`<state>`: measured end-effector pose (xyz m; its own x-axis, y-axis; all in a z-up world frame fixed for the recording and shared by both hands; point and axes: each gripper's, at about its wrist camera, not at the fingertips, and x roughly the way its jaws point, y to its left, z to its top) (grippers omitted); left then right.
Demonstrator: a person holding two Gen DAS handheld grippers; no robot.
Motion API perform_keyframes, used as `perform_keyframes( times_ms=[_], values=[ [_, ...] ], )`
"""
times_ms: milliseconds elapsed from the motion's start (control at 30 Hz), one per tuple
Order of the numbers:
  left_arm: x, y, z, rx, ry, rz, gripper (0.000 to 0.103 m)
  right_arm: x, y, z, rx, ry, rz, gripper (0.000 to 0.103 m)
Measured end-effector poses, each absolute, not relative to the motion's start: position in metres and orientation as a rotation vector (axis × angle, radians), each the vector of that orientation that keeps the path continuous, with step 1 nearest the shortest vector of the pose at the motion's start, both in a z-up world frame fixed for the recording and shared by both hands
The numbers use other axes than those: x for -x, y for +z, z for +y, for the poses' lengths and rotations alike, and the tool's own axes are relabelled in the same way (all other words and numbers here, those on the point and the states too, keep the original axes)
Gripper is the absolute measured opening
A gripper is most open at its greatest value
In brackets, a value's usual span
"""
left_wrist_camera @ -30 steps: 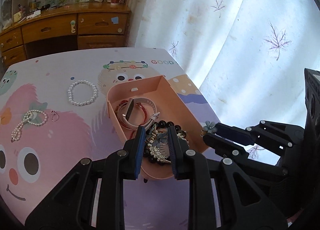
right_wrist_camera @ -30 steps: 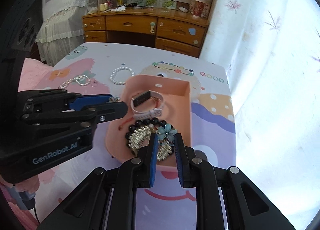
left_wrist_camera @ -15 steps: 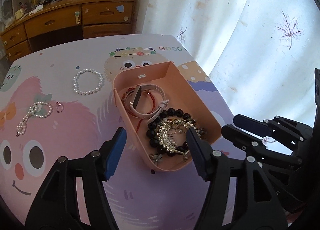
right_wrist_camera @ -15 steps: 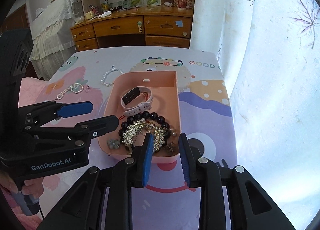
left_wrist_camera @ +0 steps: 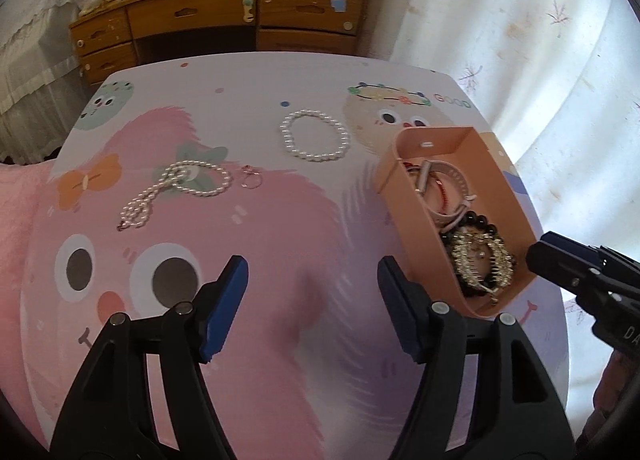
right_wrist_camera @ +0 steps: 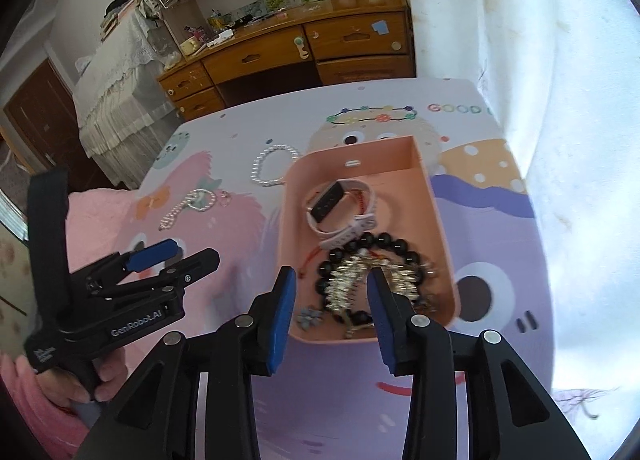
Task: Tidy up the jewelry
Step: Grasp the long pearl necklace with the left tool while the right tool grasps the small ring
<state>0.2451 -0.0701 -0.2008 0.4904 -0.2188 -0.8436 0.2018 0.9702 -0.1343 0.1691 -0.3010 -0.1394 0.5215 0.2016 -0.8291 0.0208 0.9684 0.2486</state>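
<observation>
A pink tray (right_wrist_camera: pixel 438 220) (left_wrist_camera: pixel 404 196) on the cartoon mat holds a pink watch (right_wrist_camera: pixel 340 208), a black bead bracelet (right_wrist_camera: pixel 384 244), a gold comb (right_wrist_camera: pixel 352 280) and a blue flower clip (right_wrist_camera: pixel 310 316). A pearl bracelet (left_wrist_camera: pixel 314 135), a pearl necklace (left_wrist_camera: pixel 176 188) and a small ring (left_wrist_camera: pixel 252 180) lie on the mat left of the tray. My left gripper (left_wrist_camera: pixel 312 304) is open and empty over the mat, left of the tray. My right gripper (right_wrist_camera: pixel 330 312) is open and empty just above the tray's near end.
A wooden desk with drawers (right_wrist_camera: pixel 296 48) stands beyond the table's far edge. A white curtain (right_wrist_camera: pixel 560 60) hangs along the right side. A bed with lace cover (right_wrist_camera: pixel 116 72) is at the left.
Both grippers opened and let go of the hair pieces, which now lie in the tray. My left gripper swung left, away from the tray and over the mat.
</observation>
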Motion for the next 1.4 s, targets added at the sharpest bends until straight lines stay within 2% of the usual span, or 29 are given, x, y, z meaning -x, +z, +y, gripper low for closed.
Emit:
perform_keyframes(
  times_ms=[167,467,700,1067,1233,1400],
  values=[
    [-0.253,-0.21,-0.036,-0.056,-0.14,1.029,0.07,-0.192,-0.147,-0.284,-0.339,0.131,1.072,0.039],
    [-0.273,-0.225,0.006,-0.236,-0.041,0.966,0.071,-0.244,-0.16,-0.234,-0.438,0.151,1.169,0.041],
    [-0.3,-0.243,0.035,-0.265,-0.104,0.933,0.071,-0.289,-0.178,-0.193,-0.528,0.094,1.259,0.041],
    [-0.317,-0.265,0.033,-0.291,-0.249,0.864,0.071,-0.354,-0.209,-0.14,-0.529,-0.074,1.31,0.041],
    [-0.328,-0.268,0.04,-0.223,-0.308,0.878,0.067,-0.373,-0.213,-0.116,-0.442,-0.121,1.32,0.041],
    [-0.338,-0.27,0.052,-0.128,-0.346,0.9,0.053,-0.387,-0.216,-0.097,-0.367,-0.118,1.319,0.041]
  ],
)
